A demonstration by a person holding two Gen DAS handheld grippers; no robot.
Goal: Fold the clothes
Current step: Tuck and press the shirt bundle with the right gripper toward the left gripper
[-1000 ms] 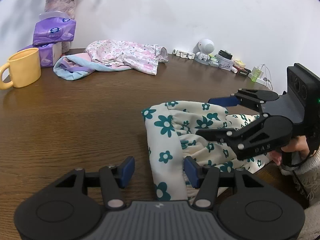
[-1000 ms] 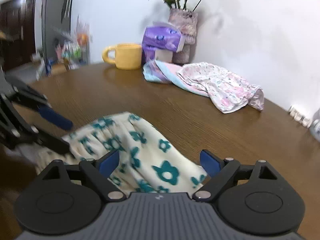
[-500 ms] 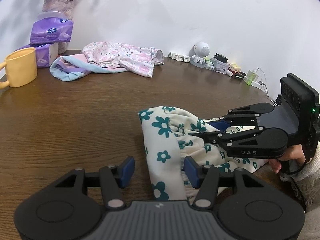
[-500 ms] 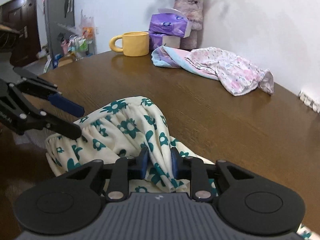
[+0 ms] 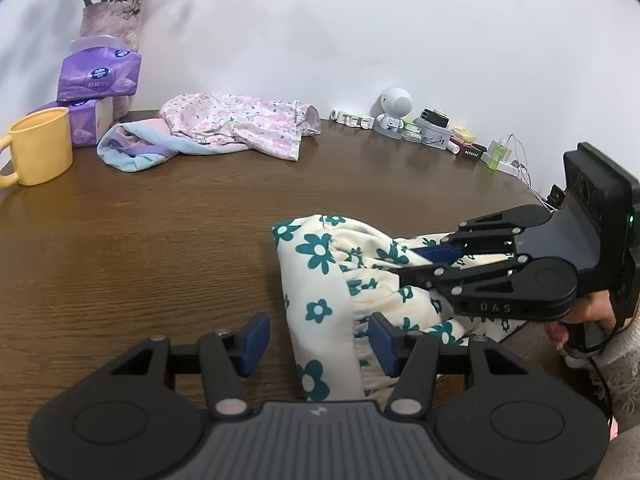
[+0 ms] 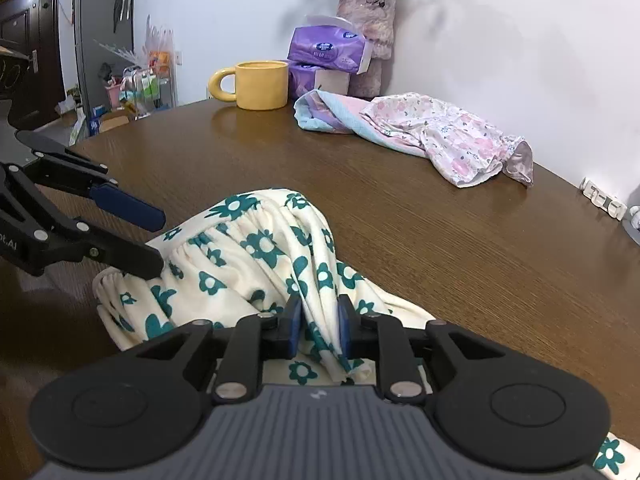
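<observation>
A cream garment with teal flowers [image 5: 320, 280] lies bunched near the front edge of the brown table [image 5: 140, 240]. My left gripper [image 5: 319, 340] is open and straddles the garment's near edge; its left pad stands clear of the cloth. The right gripper [image 6: 319, 324] has its jaws closing, and the blue pads pinch a raised fold of the garment [image 6: 248, 256] between them. From the left wrist view, the right gripper [image 5: 404, 262] reaches in from the right over the cloth. The left gripper [image 6: 158, 242] shows at the left in the right wrist view, its lower finger resting at the cloth's edge.
A yellow mug [image 5: 38, 146], purple tissue packs [image 5: 98, 76] and a flower vase [image 5: 110, 24] stand at the back left. A heap of pink floral and blue clothes [image 5: 236, 124] lies at the back. Small gadgets [image 5: 428, 128] line the wall. A person's hand [image 5: 588, 312] holds the right gripper.
The right gripper's jaws went from wide open to pinched on a fold of the floral garment. The left gripper has kept still and open.
</observation>
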